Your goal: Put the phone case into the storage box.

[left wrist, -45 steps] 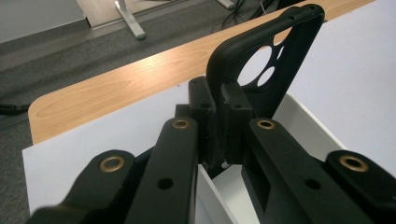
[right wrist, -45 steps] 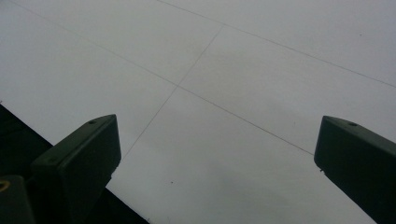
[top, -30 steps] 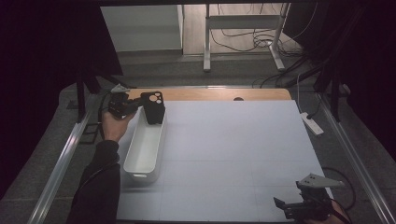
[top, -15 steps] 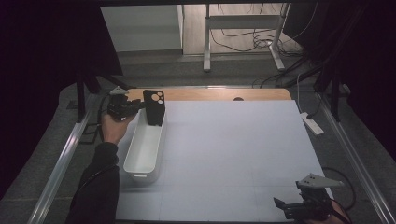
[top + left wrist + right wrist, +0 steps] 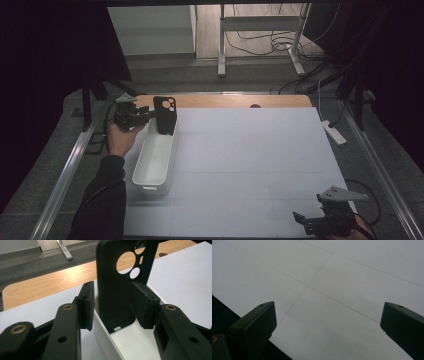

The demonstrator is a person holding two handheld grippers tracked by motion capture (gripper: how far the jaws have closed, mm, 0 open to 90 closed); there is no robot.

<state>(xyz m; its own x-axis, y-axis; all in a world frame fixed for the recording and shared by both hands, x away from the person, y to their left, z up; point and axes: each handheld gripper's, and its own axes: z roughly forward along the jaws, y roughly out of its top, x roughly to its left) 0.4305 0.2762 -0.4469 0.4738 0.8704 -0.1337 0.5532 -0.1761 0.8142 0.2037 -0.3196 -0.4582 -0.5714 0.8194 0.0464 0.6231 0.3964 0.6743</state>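
The left gripper [image 5: 113, 307] has its jaws apart on either side of the case [image 5: 117, 285]; whether the right pad touches it I cannot tell. The case stands upright at the far end of the bin [image 5: 150, 165], its lower end inside. The right gripper [image 5: 312, 224], jaws wide apart, hovers over the mat [image 5: 250, 160] at the near right corner.
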